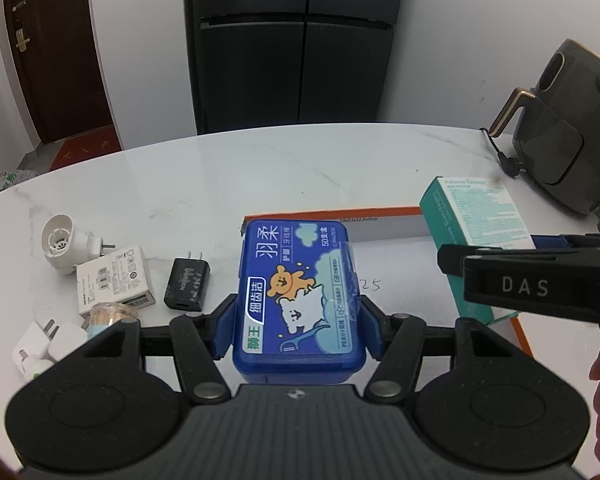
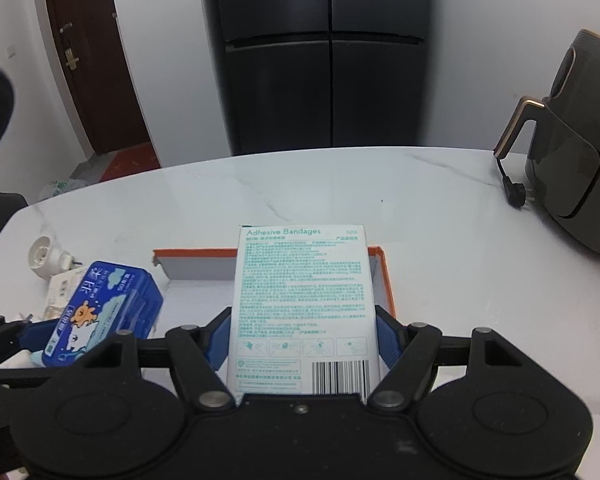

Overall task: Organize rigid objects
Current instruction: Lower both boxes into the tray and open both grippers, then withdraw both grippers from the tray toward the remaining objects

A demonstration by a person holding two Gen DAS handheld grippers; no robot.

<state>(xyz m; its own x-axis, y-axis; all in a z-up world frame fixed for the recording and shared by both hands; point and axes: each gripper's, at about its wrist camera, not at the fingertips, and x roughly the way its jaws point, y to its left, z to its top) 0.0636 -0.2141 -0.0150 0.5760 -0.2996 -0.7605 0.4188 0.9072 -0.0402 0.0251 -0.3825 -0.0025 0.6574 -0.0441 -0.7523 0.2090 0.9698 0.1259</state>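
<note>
1. Left tool point(image 1: 298, 322): blue pads clamped on both sides of the blue floss-pick case point(image 1: 300, 300), lifted clear of the desk point(image 1: 228, 184) at the near left corner of the tray.
2. Right tool point(image 2: 301, 334): pads pressed against the white adhesive bandage box point(image 2: 303, 300), held over the tray's right half.
3. Orange-rimmed shallow tray point(image 2: 387, 276): white floor, with a handwritten number showing on it; nothing seen lying inside.
4. Left of the tray, on the desk: black charger point(image 1: 184, 285), small white carton point(image 1: 114, 280), round white plug-in device point(image 1: 62, 246), white plug adapters point(image 1: 48, 346).
5. Far right desk edge: dark air fryer point(image 2: 575, 160), its cord plug lying just beside it.
</note>
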